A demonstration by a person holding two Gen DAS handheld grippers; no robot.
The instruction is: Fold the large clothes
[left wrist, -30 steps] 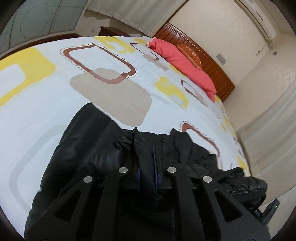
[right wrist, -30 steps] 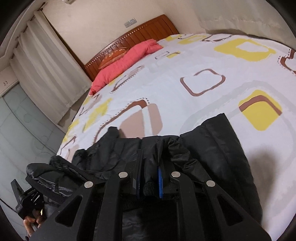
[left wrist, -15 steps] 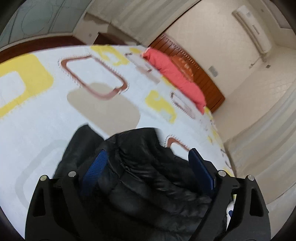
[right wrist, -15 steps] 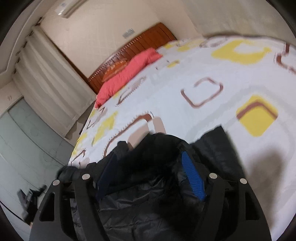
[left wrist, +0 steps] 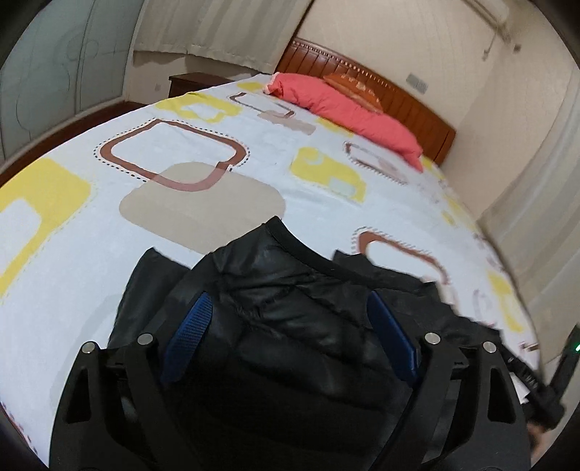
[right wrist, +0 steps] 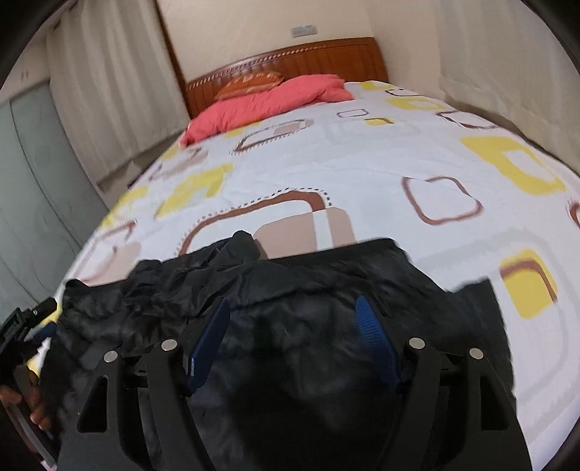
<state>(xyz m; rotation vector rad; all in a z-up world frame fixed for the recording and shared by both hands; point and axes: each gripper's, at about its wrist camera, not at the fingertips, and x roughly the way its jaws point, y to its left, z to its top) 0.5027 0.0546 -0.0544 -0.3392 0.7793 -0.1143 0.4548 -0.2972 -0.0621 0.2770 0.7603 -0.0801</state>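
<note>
Black jacket [left wrist: 290, 308] on bed [left wrist: 181, 126], hand [right wrist: 34, 409] in right view only

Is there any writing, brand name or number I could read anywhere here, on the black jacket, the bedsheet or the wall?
None can be read.
Jacket: plain black, no label showing.
Bedsheet: only yellow, brown and beige shapes, no words.
Wall plate above the headboard: too small and blurred to tell if it bears marks.
Red pillow: plain.
</note>
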